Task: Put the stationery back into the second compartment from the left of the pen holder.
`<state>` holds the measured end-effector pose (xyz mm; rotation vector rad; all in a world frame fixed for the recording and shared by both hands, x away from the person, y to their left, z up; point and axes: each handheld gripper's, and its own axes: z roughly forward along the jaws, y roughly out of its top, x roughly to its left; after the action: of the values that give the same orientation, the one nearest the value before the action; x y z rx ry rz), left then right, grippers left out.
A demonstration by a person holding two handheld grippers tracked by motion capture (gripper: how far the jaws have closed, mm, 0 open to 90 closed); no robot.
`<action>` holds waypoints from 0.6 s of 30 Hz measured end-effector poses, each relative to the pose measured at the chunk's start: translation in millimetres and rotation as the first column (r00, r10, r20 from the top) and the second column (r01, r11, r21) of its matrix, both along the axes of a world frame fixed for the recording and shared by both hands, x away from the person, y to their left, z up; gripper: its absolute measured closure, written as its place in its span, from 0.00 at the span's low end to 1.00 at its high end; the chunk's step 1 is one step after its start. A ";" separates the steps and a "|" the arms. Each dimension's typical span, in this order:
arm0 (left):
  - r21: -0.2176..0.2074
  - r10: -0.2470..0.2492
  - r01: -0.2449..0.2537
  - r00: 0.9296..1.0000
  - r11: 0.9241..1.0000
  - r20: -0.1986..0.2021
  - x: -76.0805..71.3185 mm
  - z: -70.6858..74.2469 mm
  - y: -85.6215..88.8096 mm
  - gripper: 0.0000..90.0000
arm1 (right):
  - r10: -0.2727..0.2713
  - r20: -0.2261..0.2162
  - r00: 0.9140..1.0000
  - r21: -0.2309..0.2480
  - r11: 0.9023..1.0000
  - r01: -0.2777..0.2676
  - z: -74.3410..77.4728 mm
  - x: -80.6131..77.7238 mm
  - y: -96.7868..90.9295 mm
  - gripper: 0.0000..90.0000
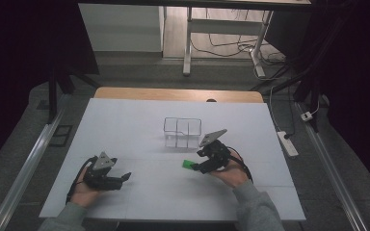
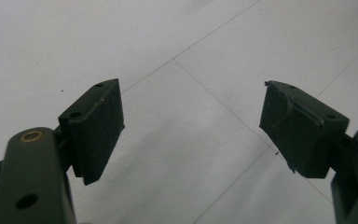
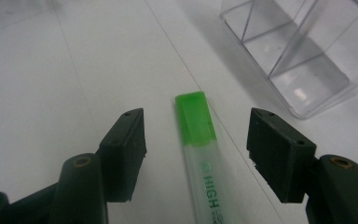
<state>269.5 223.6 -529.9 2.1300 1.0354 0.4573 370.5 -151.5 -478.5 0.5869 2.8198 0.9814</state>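
White tabletop (image 1: 139, 125): the green highlighter (image 3: 200, 140) lies low-centre between the right gripper's (image 3: 196, 135) spread jaws, ungripped; the clear organizer (image 1: 182, 132) sits mid-frame, awaiting it. Lower left, the left gripper (image 2: 191, 126) gapes empty.

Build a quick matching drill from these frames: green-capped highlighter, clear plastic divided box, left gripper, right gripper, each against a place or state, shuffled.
Things:
1. green-capped highlighter
2. clear plastic divided box
3. left gripper
4. right gripper

Places or states:
A. jaws open, nothing between them, over bare table
B. lies flat on the white table, between open jaws
C. stands empty near the table's middle
D. jaws open on either side of the pen, pads not touching it

Pairs: 1-B, 2-C, 3-A, 4-D
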 end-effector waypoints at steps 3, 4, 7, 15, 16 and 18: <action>0.002 0.000 0.000 1.000 1.000 -0.001 0.0 -0.1 -0.2 0.24 | 0.007 0.001 1.000 -0.020 1.000 -0.007 -3.1 1.2 6.3 0.40; 0.000 -0.001 0.001 1.000 1.000 -0.001 0.0 -0.2 -0.2 0.23 | 0.009 0.004 1.000 -0.027 1.000 -0.009 -4.3 1.7 8.5 0.40; -0.002 0.000 0.000 1.000 1.000 0.000 -0.5 0.2 -0.1 0.23 | 0.022 0.010 1.000 -0.055 0.998 -0.022 -8.2 3.8 14.3 0.39; -0.006 0.000 0.000 1.000 1.000 -0.002 -2.0 0.3 0.7 0.23 | 0.030 0.006 1.000 -0.100 0.995 -0.030 -19.2 7.9 22.8 0.37; -0.005 0.001 -0.001 1.000 1.000 -0.002 -2.3 0.2 0.9 0.23 | 0.028 0.003 1.000 -0.105 0.994 -0.028 -20.2 8.0 23.9 0.37; 0.000 0.003 -0.003 1.000 1.000 -0.003 -2.3 -0.5 1.2 0.23 | 0.033 0.004 0.999 -0.116 0.993 -0.033 -22.0 9.7 25.4 0.37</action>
<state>267.2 224.8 -530.4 2.1302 1.0401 0.4551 380.2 -126.2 -500.5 0.5250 2.8662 0.8163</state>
